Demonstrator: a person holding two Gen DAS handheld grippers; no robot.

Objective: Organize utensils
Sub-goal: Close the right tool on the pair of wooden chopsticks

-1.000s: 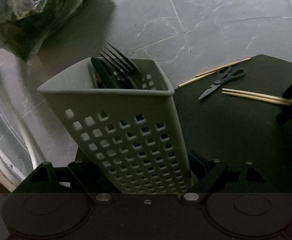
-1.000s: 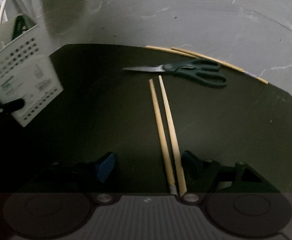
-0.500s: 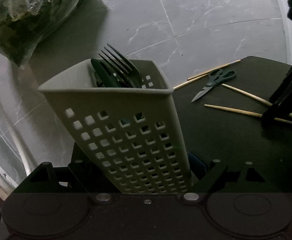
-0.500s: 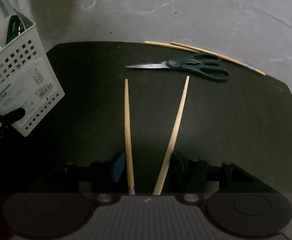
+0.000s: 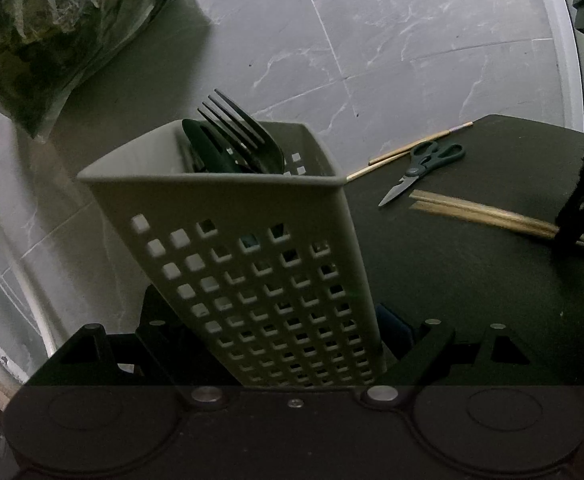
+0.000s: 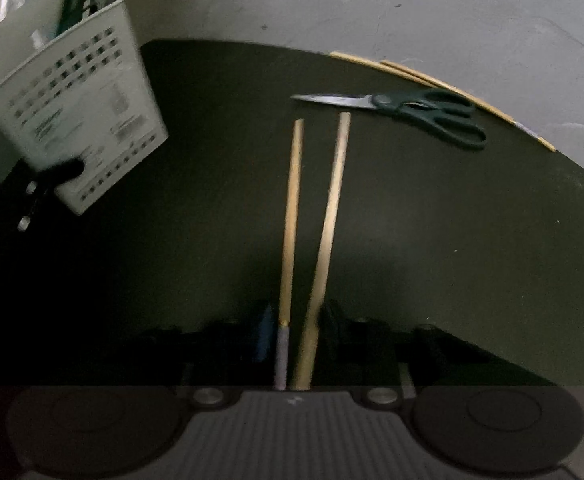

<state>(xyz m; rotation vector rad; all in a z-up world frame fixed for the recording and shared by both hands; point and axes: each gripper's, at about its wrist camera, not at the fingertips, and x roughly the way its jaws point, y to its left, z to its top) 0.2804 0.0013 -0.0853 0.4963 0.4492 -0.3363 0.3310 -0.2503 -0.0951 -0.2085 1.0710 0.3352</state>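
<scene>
Landmark: the perforated utensil basket (image 5: pixel 248 264), clamped between the left tool's (image 5: pixel 268 344) narrowly set jaws and tipped away from the left wrist camera; a fork (image 5: pixel 238 132) and other dark cutlery stand in it.

Right tool (image 6: pixel 296 340): jaws have just been closing and now pinch the near ends of a pair of chopsticks (image 6: pixel 312 220). The sticks run straight ahead along the tool's fingers, far tips splayed slightly apart.

Key relation: the basket is up and to the left of the chopstick pair in the right wrist view, well apart. The sticks' long axis points past the basket, not into its mouth, so the right hand, the one carrying them, probably has to swing left and stand them up.

Beyond the pair from the basket: scissors (image 6: pixel 420 114) and a second chopstick pair (image 6: pixel 444 88) on the dark mat (image 6: pixel 492 260).

Views: only the left wrist view shows the basket's open mouth and contents, and that the pair lies low over the mat. Only the right shows the grip itself.
</scene>
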